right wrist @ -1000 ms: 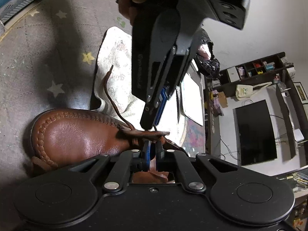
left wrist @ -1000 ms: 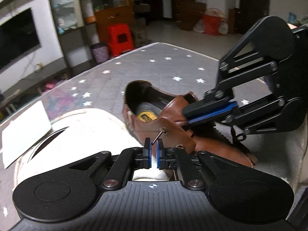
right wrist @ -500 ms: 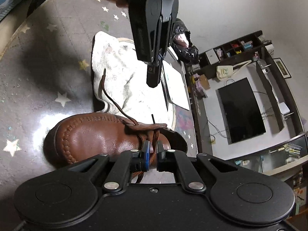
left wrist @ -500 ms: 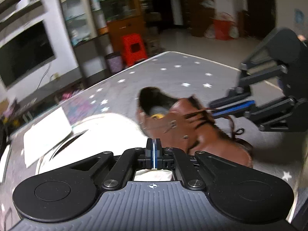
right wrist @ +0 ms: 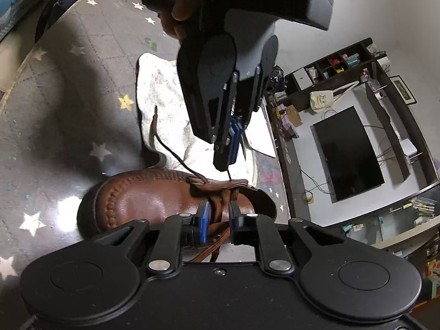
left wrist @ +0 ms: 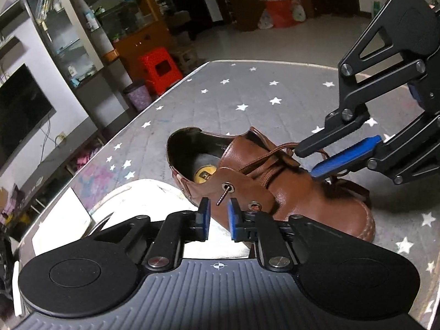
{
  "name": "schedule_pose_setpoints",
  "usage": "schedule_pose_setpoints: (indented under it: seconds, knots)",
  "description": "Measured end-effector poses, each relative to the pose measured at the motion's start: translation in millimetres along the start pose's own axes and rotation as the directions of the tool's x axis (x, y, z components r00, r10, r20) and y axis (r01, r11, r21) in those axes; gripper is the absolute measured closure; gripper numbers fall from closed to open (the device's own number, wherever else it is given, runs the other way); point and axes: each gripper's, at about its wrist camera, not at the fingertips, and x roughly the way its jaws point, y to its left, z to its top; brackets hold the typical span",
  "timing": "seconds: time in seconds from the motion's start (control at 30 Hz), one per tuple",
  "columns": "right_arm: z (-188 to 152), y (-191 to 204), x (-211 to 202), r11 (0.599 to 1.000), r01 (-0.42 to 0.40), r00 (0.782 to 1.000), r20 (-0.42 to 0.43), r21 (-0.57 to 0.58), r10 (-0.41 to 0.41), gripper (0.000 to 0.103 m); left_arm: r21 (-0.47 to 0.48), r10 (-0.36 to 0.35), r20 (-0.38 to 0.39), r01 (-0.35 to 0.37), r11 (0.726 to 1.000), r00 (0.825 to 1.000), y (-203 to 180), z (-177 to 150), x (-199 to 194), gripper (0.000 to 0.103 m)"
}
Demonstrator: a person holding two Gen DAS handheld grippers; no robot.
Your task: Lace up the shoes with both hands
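A brown leather shoe (left wrist: 297,192) lies on the star-patterned table cover (left wrist: 247,96), toe toward the right. A brown lace tip (left wrist: 223,196) pokes out of an eyelet on the near flap. My left gripper (left wrist: 218,216) sits just before that tip, its jaws opening and its pads clear of the tip. In the right wrist view the shoe (right wrist: 154,198) lies below my right gripper (right wrist: 219,216). That gripper's jaws are opening too, and the lace (right wrist: 218,211) runs through the gap unpressed. The left gripper (right wrist: 224,162) hangs over the flap there.
A white cloth (left wrist: 143,200) and a white sheet (left wrist: 60,220) lie left of the shoe. A loose lace end (right wrist: 154,126) trails over the cloth (right wrist: 165,101). A hand (right wrist: 178,13) holds the left gripper. Beyond the table's far edge stand a red stool (left wrist: 161,68) and a TV.
The left gripper, shut and drawn back half a second ago, has come up to the eyelet's lace tip with its jaws parted. The right gripper's jaws have parted around the lace.
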Motion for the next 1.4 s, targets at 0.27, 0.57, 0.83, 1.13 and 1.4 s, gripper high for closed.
schedule_pose_setpoints:
  seconds: [0.27,0.57,0.83,1.13,1.4]
  knots:
    - [-1,3,-6,1.000,-0.006,1.000,-0.005,0.028,0.006,0.088,0.076,0.016,-0.001,-0.016,0.997,1.000,-7,3,6,0.097]
    - [3,10,-12,0.999,-0.008,1.000,-0.011,0.046,0.008,0.088,-0.019,0.071,-0.017,-0.072,0.997,0.997,-6,-4,-5,0.100]
    - [7,16,-18,0.998,0.009,1.000,-0.022,0.055,-0.008,0.088,-0.090,0.171,-0.066,-0.176,0.980,0.983,9,-19,-26,0.100]
    - [13,23,-24,0.997,0.023,0.999,-0.037,0.071,-0.020,0.088,-0.234,0.247,-0.166,-0.281,0.931,0.955,44,-67,-48,0.100]
    - [18,26,-22,0.988,0.031,0.999,-0.042,0.149,-0.024,0.088,-0.228,0.180,-0.196,-0.223,0.948,0.964,37,-80,-46,0.091]
